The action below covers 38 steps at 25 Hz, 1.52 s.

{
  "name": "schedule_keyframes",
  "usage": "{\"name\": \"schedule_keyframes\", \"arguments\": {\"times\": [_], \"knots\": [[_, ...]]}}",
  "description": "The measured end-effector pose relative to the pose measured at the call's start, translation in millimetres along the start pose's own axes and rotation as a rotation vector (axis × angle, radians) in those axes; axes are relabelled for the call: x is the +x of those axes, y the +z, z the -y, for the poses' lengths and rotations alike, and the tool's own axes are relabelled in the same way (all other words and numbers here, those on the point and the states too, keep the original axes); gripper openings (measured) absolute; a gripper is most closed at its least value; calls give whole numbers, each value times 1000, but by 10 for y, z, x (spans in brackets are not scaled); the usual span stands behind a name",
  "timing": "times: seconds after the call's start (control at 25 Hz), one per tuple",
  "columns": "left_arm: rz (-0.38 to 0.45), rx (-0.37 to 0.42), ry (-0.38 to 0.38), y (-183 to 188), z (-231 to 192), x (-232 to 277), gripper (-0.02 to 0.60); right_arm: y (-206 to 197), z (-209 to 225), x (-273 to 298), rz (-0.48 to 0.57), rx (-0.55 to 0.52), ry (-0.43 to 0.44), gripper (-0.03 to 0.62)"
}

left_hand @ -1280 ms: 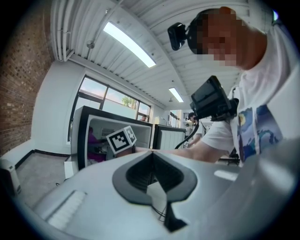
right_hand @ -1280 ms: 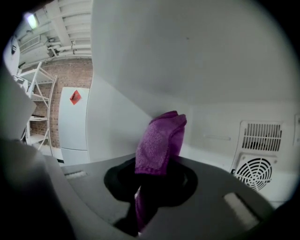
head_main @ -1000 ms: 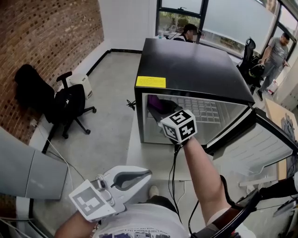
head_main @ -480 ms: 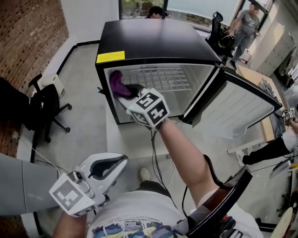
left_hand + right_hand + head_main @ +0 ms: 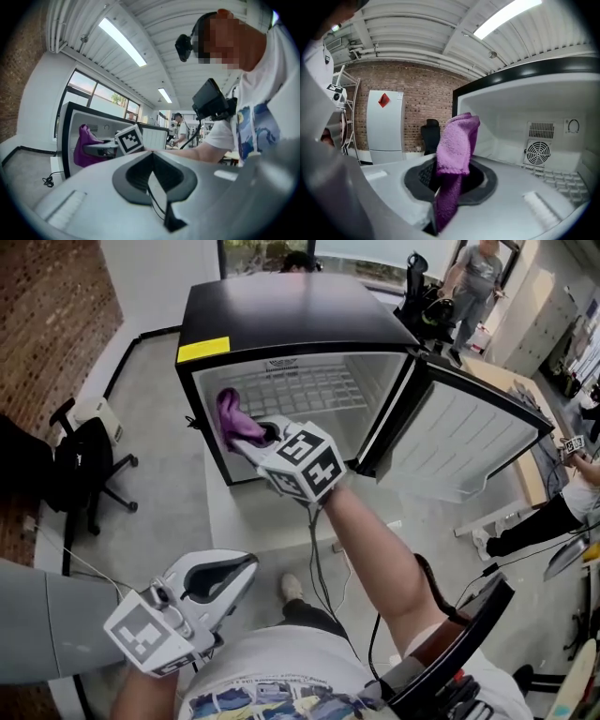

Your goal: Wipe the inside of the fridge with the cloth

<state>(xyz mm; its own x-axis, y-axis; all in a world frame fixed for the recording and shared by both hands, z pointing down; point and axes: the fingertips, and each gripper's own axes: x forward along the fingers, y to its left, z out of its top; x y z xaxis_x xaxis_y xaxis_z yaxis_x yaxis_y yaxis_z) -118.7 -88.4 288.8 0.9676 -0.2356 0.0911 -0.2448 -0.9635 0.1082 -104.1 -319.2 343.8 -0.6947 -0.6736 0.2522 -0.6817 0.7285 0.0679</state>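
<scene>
Since the soft purple terry cloth (image 5: 457,140) is pinched only along a narrow fold, with its bulk flopping loose past the jaw tips, a firm drag across the liner could, I judge, tug it free. It sits at the left front of the fridge opening, just beside the smooth white left inner wall (image 5: 208,427); whether it touches that wall I cannot tell. The white plastic right gripper (image 5: 251,434) is clenched on it, and if the limp pile folds back, hard tips rather than cloth might scrape the plastic. Loops of the nap could also catch on the white wire shelf (image 5: 300,390) farther in, or on the round fan grille (image 5: 541,153) on the far wall. The boxy black compact fridge (image 5: 291,306) has a glossy top with a yellow label (image 5: 203,349); its door (image 5: 464,442), white inside, stands swung open to the right. A thin black cable (image 5: 312,549) trails from the right gripper toward the person and may snag on a deeper reach. Near the person's body, the white left gripper (image 5: 248,563) is idle, jaws closed together on nothing.
</scene>
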Motion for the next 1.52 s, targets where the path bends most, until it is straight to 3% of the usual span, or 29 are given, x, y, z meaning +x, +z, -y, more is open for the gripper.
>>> {"name": "schedule_keyframes", "arguments": {"times": [0.28,0.4,0.6,0.8,1.2,1.52], "knots": [[12,-9,-50,-36,53,156,5,-145,349,-527,-8,47,-121,54],[-28,-10,-47,-87,7,259,6,-183,684,-764,-19,44,-234,54],[16,-62,-94,29,59,435,5,-186,1270,-1028,-39,21,-422,52],[22,-57,-78,66,-71,555,5,-128,1836,-1124,-57,-19,-563,52],[14,-62,-27,84,-287,734,5,-406,2571,-1056,-144,-12,-710,52],[6,-51,0,108,-414,831,6,-509,2836,-865,-228,-20,-757,54]]}}
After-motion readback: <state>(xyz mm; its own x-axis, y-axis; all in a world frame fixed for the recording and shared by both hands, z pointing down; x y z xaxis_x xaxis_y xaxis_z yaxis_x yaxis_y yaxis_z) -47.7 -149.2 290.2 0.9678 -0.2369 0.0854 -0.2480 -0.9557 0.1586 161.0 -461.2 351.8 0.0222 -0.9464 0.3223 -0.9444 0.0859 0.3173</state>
